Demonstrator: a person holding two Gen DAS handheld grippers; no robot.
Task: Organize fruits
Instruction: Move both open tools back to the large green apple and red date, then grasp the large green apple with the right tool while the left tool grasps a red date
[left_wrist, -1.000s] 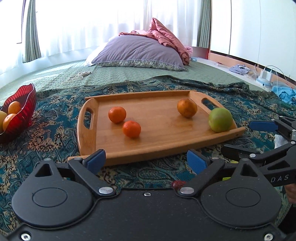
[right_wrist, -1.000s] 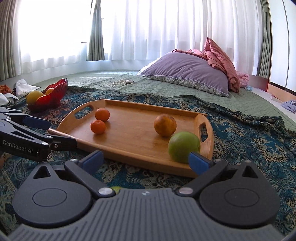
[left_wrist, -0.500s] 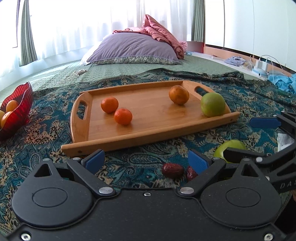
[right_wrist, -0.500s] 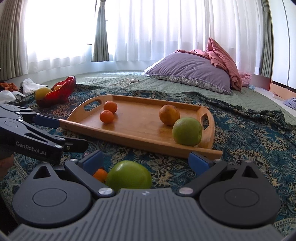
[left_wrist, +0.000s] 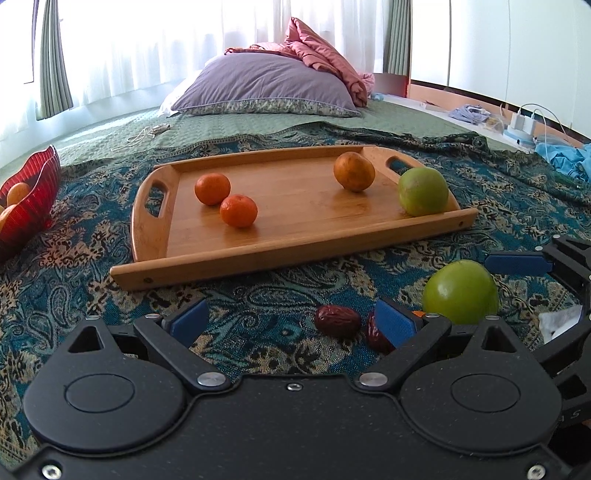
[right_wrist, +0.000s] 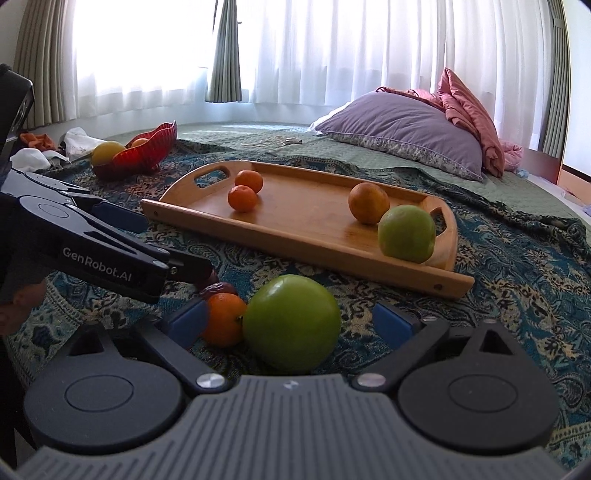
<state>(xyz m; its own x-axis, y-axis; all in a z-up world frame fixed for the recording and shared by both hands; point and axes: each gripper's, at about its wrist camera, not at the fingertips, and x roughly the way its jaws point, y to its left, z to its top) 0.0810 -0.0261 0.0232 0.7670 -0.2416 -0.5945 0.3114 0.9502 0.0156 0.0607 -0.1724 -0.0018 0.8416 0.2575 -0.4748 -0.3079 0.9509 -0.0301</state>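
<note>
A wooden tray (left_wrist: 207, 258) (right_wrist: 332, 254) lies on the patterned cloth and holds two small tangerines (left_wrist: 238, 210) (right_wrist: 242, 198), an orange (left_wrist: 354, 171) (right_wrist: 368, 203) and a green apple (left_wrist: 423, 191) (right_wrist: 406, 233). In front of the tray lie a second green apple (left_wrist: 460, 291) (right_wrist: 291, 323), a small tangerine (right_wrist: 223, 319) and two dark red dates (left_wrist: 337, 320). My left gripper (left_wrist: 291, 321) is open, just left of the dates. My right gripper (right_wrist: 290, 321) is open, with the near apple and tangerine between its fingers.
A red glass bowl (left_wrist: 33, 195) (right_wrist: 147, 146) with fruit stands at the left. A purple pillow (left_wrist: 266, 86) (right_wrist: 402, 125) and a pink blanket lie at the back. Clothes and chargers lie on the floor at the right (left_wrist: 524, 122).
Both grippers have drawn back and lower from the tray. The near green apple, small tangerine and dates have come into view in front of them. Jaws stay open.
</note>
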